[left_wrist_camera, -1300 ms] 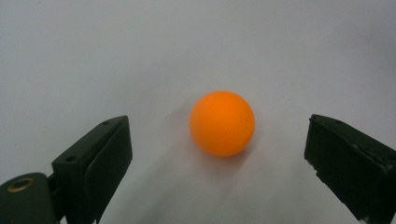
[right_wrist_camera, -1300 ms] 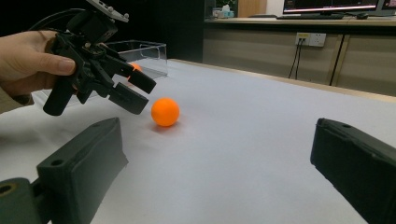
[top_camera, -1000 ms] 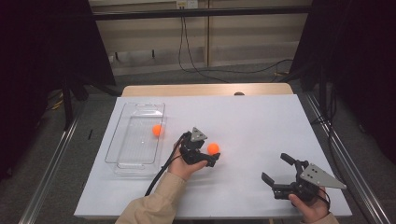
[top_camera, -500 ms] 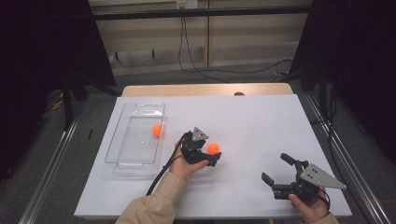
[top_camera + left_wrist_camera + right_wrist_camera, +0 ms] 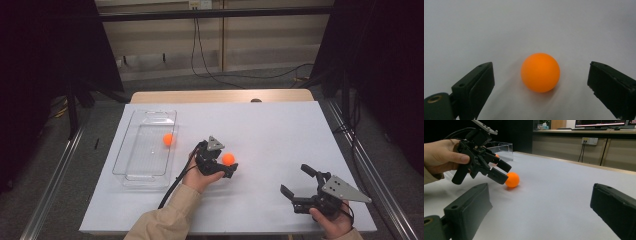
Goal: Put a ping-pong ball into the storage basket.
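— From the high view, where does the ball [image 5: 228, 159] sit?

— On the white table [image 5: 270, 135], mid-table, just at the tips of the left gripper [image 5: 226, 167]. A second orange ball [image 5: 168, 139] lies inside the clear tray [image 5: 129, 150] to the left. The right gripper [image 5: 296, 185] rests well apart near the right front edge, jaws spread wide with nothing between them.

— And the left gripper view?

— The ball [image 5: 540, 72] rests on the table between the two black jaws, with clear gaps on both sides. The jaws stand wide open and touch nothing.

— How would it handle?

— It looks like a light, hollow, smooth plastic ball, so it would likely roll off at a nudge and could squirt out of a pinch that lands off-centre. The best hold is probably across its widest middle, one pad on each side, closed gently; a hard squeeze might dent it.

— The right gripper view?

— Its own jaws are far apart and empty. Farther off, the person's hand [image 5: 441, 157] holds the left gripper [image 5: 502, 171], whose jaws flank the ball [image 5: 512, 179]; the tray [image 5: 501, 149] stands behind.
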Action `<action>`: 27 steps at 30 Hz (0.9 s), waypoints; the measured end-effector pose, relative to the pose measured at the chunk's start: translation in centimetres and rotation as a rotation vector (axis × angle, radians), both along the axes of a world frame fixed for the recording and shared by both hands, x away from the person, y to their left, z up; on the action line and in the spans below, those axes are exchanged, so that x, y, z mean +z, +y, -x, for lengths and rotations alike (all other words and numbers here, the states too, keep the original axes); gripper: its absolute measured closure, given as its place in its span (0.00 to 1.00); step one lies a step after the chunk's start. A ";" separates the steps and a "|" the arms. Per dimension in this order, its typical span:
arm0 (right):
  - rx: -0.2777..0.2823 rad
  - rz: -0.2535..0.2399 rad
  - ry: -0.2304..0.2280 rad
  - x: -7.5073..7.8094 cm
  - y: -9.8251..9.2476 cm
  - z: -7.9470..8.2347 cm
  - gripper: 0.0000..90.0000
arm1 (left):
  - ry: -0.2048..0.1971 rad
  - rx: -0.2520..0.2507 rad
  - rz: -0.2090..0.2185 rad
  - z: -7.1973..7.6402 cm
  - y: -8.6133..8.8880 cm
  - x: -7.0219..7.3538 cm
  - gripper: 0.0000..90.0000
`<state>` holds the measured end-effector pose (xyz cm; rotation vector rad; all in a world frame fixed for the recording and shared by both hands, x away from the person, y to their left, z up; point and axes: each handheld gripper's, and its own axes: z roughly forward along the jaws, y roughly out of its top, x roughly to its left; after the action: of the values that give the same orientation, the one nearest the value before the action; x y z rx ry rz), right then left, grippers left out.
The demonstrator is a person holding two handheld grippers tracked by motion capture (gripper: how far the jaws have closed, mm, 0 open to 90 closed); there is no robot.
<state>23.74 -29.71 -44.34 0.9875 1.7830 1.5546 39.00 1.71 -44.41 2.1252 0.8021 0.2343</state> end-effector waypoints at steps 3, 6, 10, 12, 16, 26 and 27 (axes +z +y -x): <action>0.000 0.000 -0.001 0.0 0.0 0.0 0.02 | 0.002 0.002 0.000 0.0 -0.1 0.0 0.07; 0.001 0.000 -0.001 0.0 0.0 0.0 0.02 | -0.001 -0.006 -0.002 -0.1 -0.1 0.0 0.07; 0.000 0.000 0.001 0.0 0.0 0.0 0.02 | 0.000 -0.001 0.002 -0.1 -0.3 0.0 0.07; 0.000 -0.001 0.000 0.0 0.0 0.0 0.02 | 0.000 0.000 0.002 -0.1 -0.3 0.0 0.07; -0.001 -0.003 0.001 0.0 0.0 0.0 0.02 | 0.000 0.003 -0.002 -0.2 -0.4 -0.1 0.07; 0.000 -0.002 0.002 0.0 0.0 0.0 0.02 | 0.008 0.012 -0.012 -0.5 -0.6 -0.1 0.12; 0.000 0.000 0.001 0.0 0.0 0.0 0.02 | 0.008 0.010 -0.018 -0.5 -0.6 -0.1 0.13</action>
<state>23.76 -29.70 -44.39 0.9888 1.7841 1.5546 39.47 1.08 -44.52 2.1412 0.8180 0.2392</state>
